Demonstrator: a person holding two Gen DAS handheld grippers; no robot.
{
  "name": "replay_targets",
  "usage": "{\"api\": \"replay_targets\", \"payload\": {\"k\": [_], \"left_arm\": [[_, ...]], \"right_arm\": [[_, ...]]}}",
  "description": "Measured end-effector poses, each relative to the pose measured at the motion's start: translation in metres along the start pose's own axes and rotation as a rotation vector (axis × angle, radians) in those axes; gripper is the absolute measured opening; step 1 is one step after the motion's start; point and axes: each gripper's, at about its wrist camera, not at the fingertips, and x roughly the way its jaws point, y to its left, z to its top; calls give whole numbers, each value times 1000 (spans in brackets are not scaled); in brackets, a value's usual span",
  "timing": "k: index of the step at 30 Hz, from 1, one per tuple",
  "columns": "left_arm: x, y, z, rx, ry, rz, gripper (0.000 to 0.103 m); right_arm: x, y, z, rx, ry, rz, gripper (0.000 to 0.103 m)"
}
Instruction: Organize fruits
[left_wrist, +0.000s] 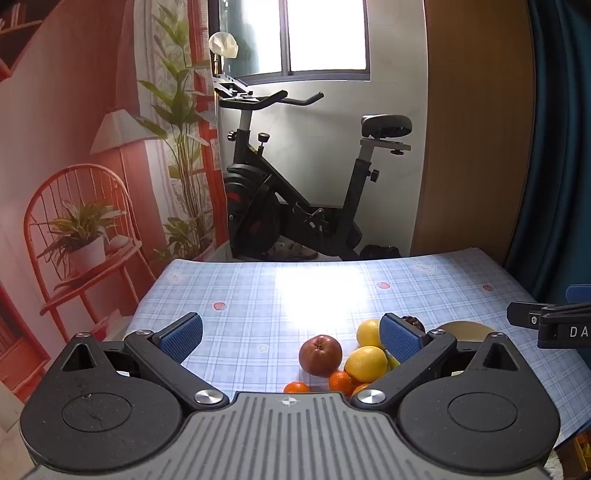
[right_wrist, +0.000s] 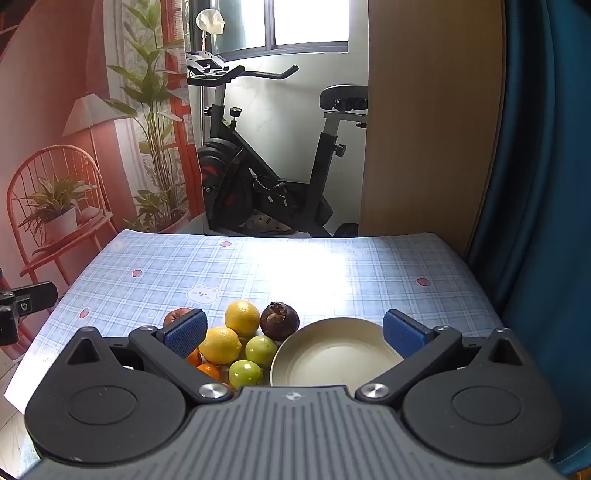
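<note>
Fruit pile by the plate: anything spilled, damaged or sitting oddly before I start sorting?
Nothing spilled or knocked over. The plate is empty and flat on the table, with all the fruit loose beside it. The one oddity is the dark round fruit, which looks wrinkled and dried out. Both the left gripper and right gripper are open and hold nothing.

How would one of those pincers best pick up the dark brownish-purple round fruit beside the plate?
Grip the dark brownish-purple round fruit across its widest middle, coming from above and in front. Its far side is clear, while the cream round plate and yellow lemon crowd its other sides.
</note>
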Motion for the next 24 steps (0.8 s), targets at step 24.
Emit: {"api": "replay_targets", "payload": {"k": [24], "left_arm": [[-9, -8, -2, 12, -33, 19, 103]], "right_arm": [[-1, -3, 1, 1, -8, -8, 103]]}}
